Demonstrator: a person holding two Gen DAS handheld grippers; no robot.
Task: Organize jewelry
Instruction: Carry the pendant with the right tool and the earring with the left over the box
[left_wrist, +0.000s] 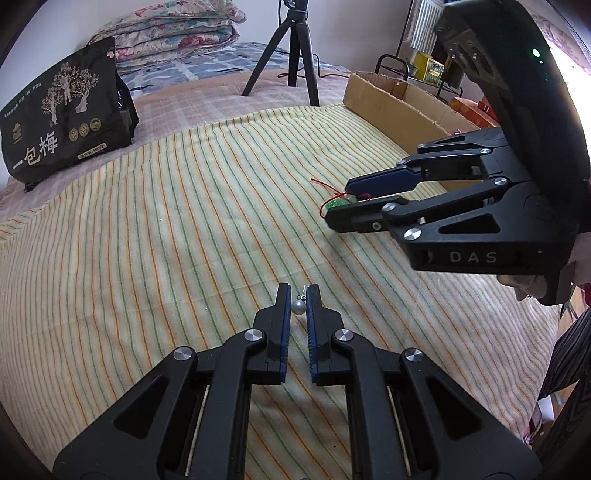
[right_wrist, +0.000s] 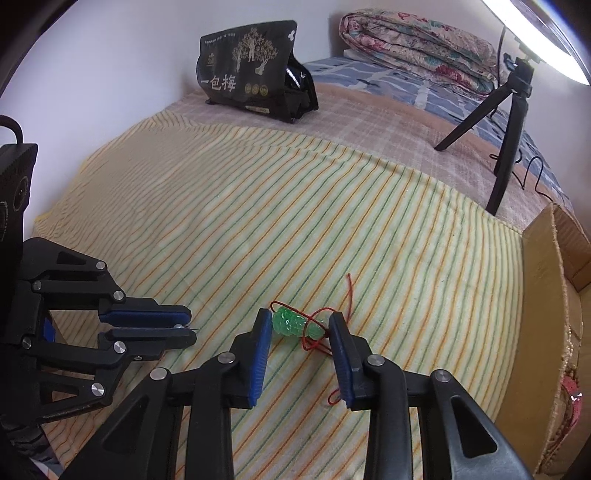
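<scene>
A small pearl earring (left_wrist: 298, 306) with a metal post sits between the tips of my left gripper (left_wrist: 297, 295), whose jaws are nearly closed around it, just above the striped cloth (left_wrist: 184, 221). In the right wrist view the left gripper (right_wrist: 186, 325) looks pinched on the earring's post (right_wrist: 180, 326). A green pendant (right_wrist: 294, 324) on a red cord (right_wrist: 349, 291) lies on the cloth between the open jaws of my right gripper (right_wrist: 300, 325). The pendant (left_wrist: 341, 202) also shows in the left wrist view, between the right gripper's fingers (left_wrist: 341, 199).
A cardboard box (left_wrist: 402, 110) stands at the cloth's right edge; it also shows in the right wrist view (right_wrist: 546, 280). A black snack bag (left_wrist: 62, 110), a tripod (left_wrist: 295, 48) and folded quilts (left_wrist: 173, 33) lie at the back of the bed.
</scene>
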